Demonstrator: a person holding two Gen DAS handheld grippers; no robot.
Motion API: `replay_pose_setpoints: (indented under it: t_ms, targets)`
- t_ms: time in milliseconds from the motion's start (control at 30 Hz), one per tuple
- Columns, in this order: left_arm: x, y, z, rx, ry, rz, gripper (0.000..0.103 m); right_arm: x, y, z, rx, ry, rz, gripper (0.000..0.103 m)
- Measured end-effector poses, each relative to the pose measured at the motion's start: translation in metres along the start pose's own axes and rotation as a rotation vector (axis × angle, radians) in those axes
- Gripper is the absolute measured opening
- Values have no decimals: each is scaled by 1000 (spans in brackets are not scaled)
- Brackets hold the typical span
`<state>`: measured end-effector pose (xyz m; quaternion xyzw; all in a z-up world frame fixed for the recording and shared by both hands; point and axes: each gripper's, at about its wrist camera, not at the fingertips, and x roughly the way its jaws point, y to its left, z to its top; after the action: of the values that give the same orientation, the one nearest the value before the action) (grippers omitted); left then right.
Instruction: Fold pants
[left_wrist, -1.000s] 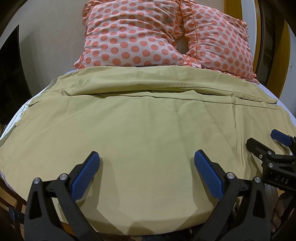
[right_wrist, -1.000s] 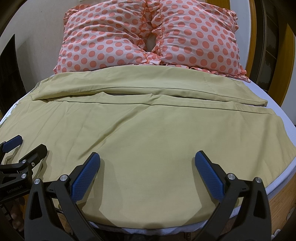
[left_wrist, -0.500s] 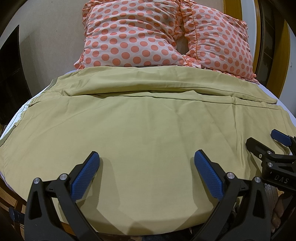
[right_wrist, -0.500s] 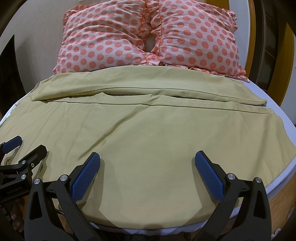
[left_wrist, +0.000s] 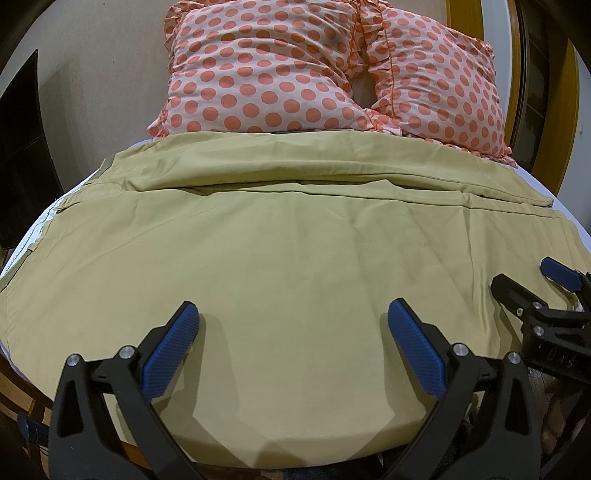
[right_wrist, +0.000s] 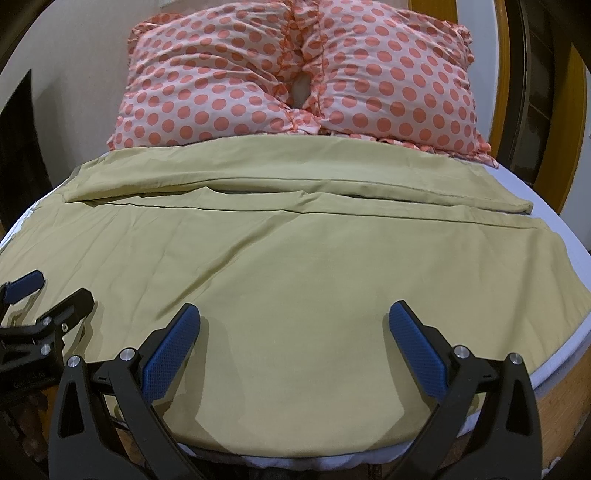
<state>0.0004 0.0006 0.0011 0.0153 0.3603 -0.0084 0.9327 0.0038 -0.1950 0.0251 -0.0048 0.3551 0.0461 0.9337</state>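
Wide olive-yellow pants (left_wrist: 295, 258) lie spread flat across the bed, also in the right wrist view (right_wrist: 295, 266). The two legs run side to side, the far leg (right_wrist: 280, 177) lying just in front of the pillows. My left gripper (left_wrist: 293, 325) is open and empty, hovering over the near edge of the pants. My right gripper (right_wrist: 293, 325) is open and empty, over the near edge further right. The right gripper also shows at the right edge of the left wrist view (left_wrist: 524, 280); the left gripper shows at the left edge of the right wrist view (right_wrist: 48, 291).
Two pink pillows with orange dots (left_wrist: 332, 70) (right_wrist: 303, 74) stand at the head of the bed. A white mattress sheet (right_wrist: 554, 221) shows at the right. A wooden bed frame (right_wrist: 561, 398) runs along the near right edge. A dark panel (left_wrist: 18, 140) is at the left.
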Motion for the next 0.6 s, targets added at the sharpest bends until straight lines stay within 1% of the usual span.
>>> replay_pose_setpoints:
  t_ms: [33,67,100,133,200,233,267,300,333,367,400,433,467,500,533,600]
  targets:
    - [0,1,1,2,11,-7,101,4,-3,2,-7,36,7,102]
    - [0,3,3,3,23,-16,101,6,-12,14,-9,71,14,102]
    - [-3,4,7,2,35,-25,101,4,-22,28,8,70,11,102]
    - [-5,4,5,-4,23,-24,101,0,-34,44,37,38,0,102]
    - [-13,11,12,-12,-7,-25,101,-5,-64,80,111,-36,-56,102]
    - [-16,13,16,-14,-20,-25,101,-2,-87,105,166,-57,-104,102]
    - [-21,15,22,-14,-35,-24,101,6,-103,124,209,-59,-139,102]
    - [-22,15,27,-11,-43,-22,101,18,-120,143,250,-46,-172,100]
    - [-24,15,31,-6,-49,-22,101,38,-143,165,311,-13,-217,91]
    - [-24,14,34,-2,-52,-24,101,58,-163,182,372,23,-246,77]
    - [-23,13,38,5,-55,-28,101,76,-181,193,437,56,-265,73]
    - [-22,13,41,9,-54,-33,101,92,-199,199,501,86,-274,71]
    - [-21,12,43,11,-52,-38,101,116,-219,208,585,127,-281,66]
    - [-19,12,45,10,-52,-42,101,138,-236,214,656,163,-289,64]
    - [-18,13,47,8,-50,-46,101,153,-245,216,687,186,-310,62]
    - [-12,15,52,6,-45,-48,101,185,-258,226,711,216,-389,62]
